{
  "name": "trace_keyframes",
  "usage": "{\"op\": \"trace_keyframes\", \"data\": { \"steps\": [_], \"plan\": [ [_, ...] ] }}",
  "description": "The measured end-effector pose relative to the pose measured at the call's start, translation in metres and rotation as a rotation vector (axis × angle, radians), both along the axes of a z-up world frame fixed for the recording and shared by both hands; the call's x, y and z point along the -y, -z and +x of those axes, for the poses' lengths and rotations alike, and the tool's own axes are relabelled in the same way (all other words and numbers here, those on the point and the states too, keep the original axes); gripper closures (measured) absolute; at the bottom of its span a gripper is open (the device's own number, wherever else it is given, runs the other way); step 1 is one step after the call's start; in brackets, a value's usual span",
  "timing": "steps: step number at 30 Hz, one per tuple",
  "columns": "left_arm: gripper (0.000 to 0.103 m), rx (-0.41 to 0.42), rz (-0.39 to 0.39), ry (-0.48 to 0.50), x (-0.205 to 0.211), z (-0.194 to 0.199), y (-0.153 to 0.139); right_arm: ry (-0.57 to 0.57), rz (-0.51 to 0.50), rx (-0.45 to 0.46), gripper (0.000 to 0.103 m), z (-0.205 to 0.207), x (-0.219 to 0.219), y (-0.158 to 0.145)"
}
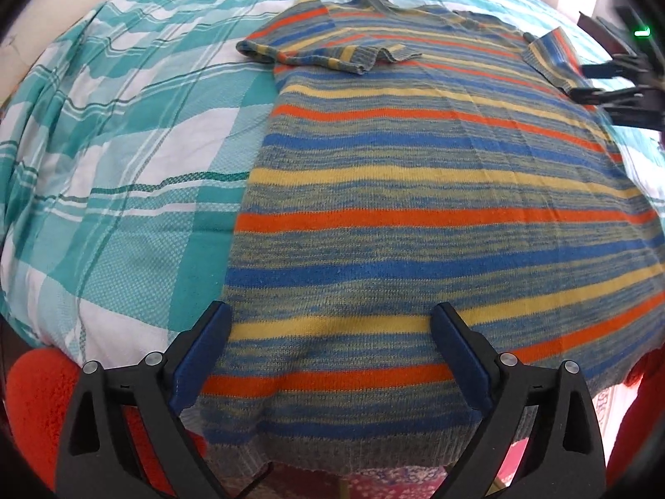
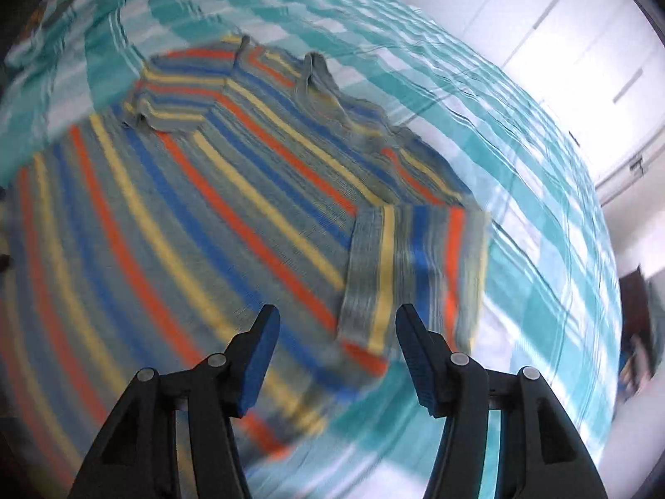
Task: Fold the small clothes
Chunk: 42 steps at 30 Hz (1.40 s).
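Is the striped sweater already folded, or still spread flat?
Mostly spread: the striped sweater lies flat on the checked sheet; only both sleeves are folded in.

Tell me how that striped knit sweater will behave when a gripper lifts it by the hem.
The striped sweater will probably be floppy: its hem already drapes over the bed's edge. It will likely sag rather than slide, as the knit looks coarse on the checked bedsheet. The folded-in sleeve may fall open.

One striped sweater [image 1: 415,191] lies ahead of the tools, with two short sleeves folded in. One checked bedcover [image 1: 124,145] lies beneath; two grippers show.
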<state>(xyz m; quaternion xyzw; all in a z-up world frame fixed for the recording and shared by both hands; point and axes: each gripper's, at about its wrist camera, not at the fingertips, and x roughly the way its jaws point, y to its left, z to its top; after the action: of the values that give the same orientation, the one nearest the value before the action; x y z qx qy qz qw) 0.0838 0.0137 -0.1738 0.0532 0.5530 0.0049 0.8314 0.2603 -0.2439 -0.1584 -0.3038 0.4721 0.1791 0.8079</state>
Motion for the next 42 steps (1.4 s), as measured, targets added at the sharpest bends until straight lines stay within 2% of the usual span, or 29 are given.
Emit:
{"op": "trace_keyframes", "data": {
  "steps": [1, 2, 3, 6, 8, 11, 14, 16, 17, 18, 20, 22, 24, 29, 32, 35, 37, 38, 40, 42],
  "plan": [
    [0.005, 0.000, 0.001, 0.001, 0.000, 0.000, 0.000, 0.033, 0.030, -0.044, 0.052, 0.013, 0.007, 0.011],
    [0.005, -0.001, 0.002, 0.001, 0.000, 0.000, 0.001, 0.074, 0.063, -0.056, 0.085, 0.022, 0.012, 0.012],
    [0.005, -0.002, 0.002, 0.000, 0.000, 0.000, 0.001, 0.123, 0.092, -0.045, 0.100, 0.026, 0.024, 0.008],
    [0.005, -0.001, 0.006, 0.004, -0.001, -0.002, 0.000, 0.367, 0.319, 0.039, 0.100, 0.033, 0.104, -0.032],
    [0.005, 0.000, 0.012, 0.010, 0.000, -0.003, 0.000, 0.582, 0.453, 0.087, 0.100, 0.028, 0.186, -0.052],
    [0.005, 0.000, 0.010, 0.008, 0.000, -0.003, 0.001, 0.829, 0.528, 0.081, 0.099, 0.016, 0.290, -0.050],
    [0.005, -0.004, 0.007, -0.002, 0.001, -0.002, 0.001, 0.880, 0.537, 0.006, 0.091, 0.009, 0.334, -0.031],
    [0.004, -0.008, 0.006, -0.011, 0.001, -0.001, 0.001, 0.897, 0.642, -0.058, 0.069, 0.004, 0.346, -0.018],
    [0.004, -0.009, 0.006, -0.014, 0.001, 0.000, 0.002, 0.905, 0.687, -0.061, 0.048, 0.000, 0.348, -0.013],
    [0.004, -0.010, 0.007, -0.016, 0.001, 0.000, 0.002, 0.917, 0.747, -0.056, 0.038, -0.006, 0.352, -0.010],
    [0.004, -0.012, 0.010, -0.019, 0.001, 0.001, 0.002, 0.974, 0.876, -0.053, 0.038, -0.010, 0.360, -0.002],
    [0.003, -0.014, 0.011, -0.023, 0.001, 0.002, 0.003, 1.043, 0.940, -0.083, 0.038, -0.005, 0.364, 0.014],
    [0.003, -0.016, 0.011, -0.027, 0.002, 0.003, 0.004, 1.062, 0.951, -0.094, 0.039, -0.007, 0.370, 0.023],
    [0.001, -0.016, 0.010, -0.033, 0.001, 0.004, 0.006, 1.124, 0.999, -0.051, 0.039, 0.009, 0.379, 0.030],
    [0.001, -0.012, 0.012, -0.032, 0.001, 0.004, 0.007, 1.093, 0.940, -0.090, 0.040, 0.034, 0.378, 0.027],
    [0.000, -0.009, 0.018, -0.030, 0.002, 0.004, 0.008, 1.011, 0.797, -0.137, 0.053, 0.057, 0.368, 0.026],
    [0.000, -0.010, 0.019, -0.031, 0.003, 0.004, 0.008, 0.952, 0.672, -0.152, 0.083, 0.070, 0.355, 0.026],
    [0.000, -0.011, 0.019, -0.032, 0.003, 0.004, 0.009, 0.931, 0.640, -0.156, 0.101, 0.074, 0.351, 0.026],
    [0.000, -0.012, 0.020, -0.033, 0.003, 0.004, 0.008, 0.931, 0.600, -0.077, 0.101, 0.068, 0.348, 0.014],
    [0.000, -0.010, 0.020, -0.032, 0.003, 0.004, 0.008, 1.006, 0.555, 0.017, 0.101, 0.054, 0.359, 0.005]
  ]
}}
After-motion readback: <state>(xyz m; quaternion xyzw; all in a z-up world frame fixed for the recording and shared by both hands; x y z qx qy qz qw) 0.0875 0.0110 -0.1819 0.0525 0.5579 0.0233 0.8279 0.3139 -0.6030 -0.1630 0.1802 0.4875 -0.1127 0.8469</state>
